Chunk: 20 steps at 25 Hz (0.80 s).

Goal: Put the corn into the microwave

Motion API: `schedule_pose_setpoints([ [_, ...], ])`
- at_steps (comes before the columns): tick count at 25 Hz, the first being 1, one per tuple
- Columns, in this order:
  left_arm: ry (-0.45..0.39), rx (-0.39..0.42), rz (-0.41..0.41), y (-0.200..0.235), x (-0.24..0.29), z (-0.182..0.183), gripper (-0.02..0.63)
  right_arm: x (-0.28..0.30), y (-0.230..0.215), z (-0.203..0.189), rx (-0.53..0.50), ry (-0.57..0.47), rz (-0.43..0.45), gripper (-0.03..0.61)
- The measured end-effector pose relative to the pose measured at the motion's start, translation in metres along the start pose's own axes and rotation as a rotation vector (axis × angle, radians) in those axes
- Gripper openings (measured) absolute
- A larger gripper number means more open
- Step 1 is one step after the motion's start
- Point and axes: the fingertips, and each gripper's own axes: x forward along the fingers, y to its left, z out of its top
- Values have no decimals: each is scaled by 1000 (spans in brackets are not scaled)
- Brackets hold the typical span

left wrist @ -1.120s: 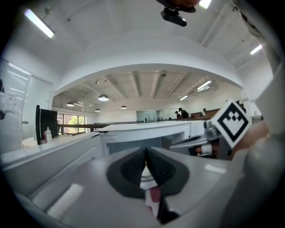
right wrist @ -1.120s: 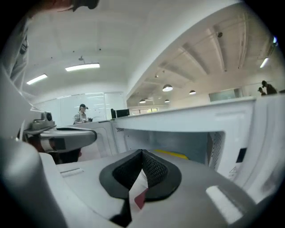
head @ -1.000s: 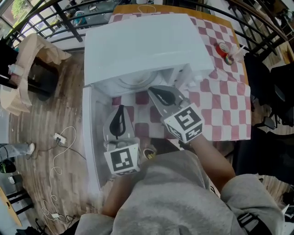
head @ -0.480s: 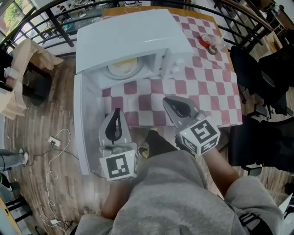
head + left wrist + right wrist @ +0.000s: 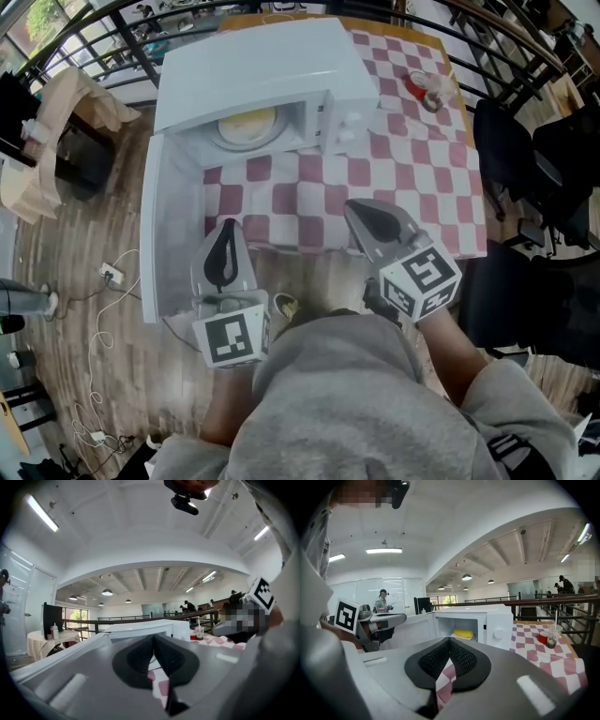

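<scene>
The yellow corn (image 5: 248,122) lies on a plate inside the white microwave (image 5: 272,66), whose door (image 5: 169,225) hangs open to the left. The right gripper view shows the corn (image 5: 463,633) in the cavity too. My left gripper (image 5: 228,227) hovers in front of the open door, shut and empty. My right gripper (image 5: 356,206) hangs over the near edge of the checked table (image 5: 412,197), well back from the microwave, also shut with nothing between its pads. In each gripper's own view the pads meet: left gripper (image 5: 153,639), right gripper (image 5: 450,643).
A clear cup with something red (image 5: 424,89) stands on the table to the right of the microwave. Black chairs (image 5: 553,178) crowd the right side. Cables (image 5: 112,309) lie on the wooden floor at left, and a railing (image 5: 112,28) runs behind.
Both grippers have drawn back from the microwave toward the person. The right gripper was at the opening and is now at the table's near edge; the corn inside has come into view.
</scene>
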Motion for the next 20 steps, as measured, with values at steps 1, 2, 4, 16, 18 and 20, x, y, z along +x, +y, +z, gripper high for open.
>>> schedule_pose_setpoints([
  [1,1,4,10,-4,-4,3,9,-8,-3,-1,-2,5,2,0],
  [2,3,7,19,-10,-8,5,9,-16,-5,-2,-10,9,2,0],
  [4,9,3,33,-25,-18,6,9,-35,-10,-5,-31,16,5,0],
  [16,36,-49,26,-129,-73,7,9,-138,-29,-29,-16,9,57,0],
  [18,36,-50,36,-139,-85,7,9,-151,-29,-34,-14,7,63,0],
  [20,33,-49,42,-148,-96,8,9,-162,-28,-37,-17,1,63,0],
])
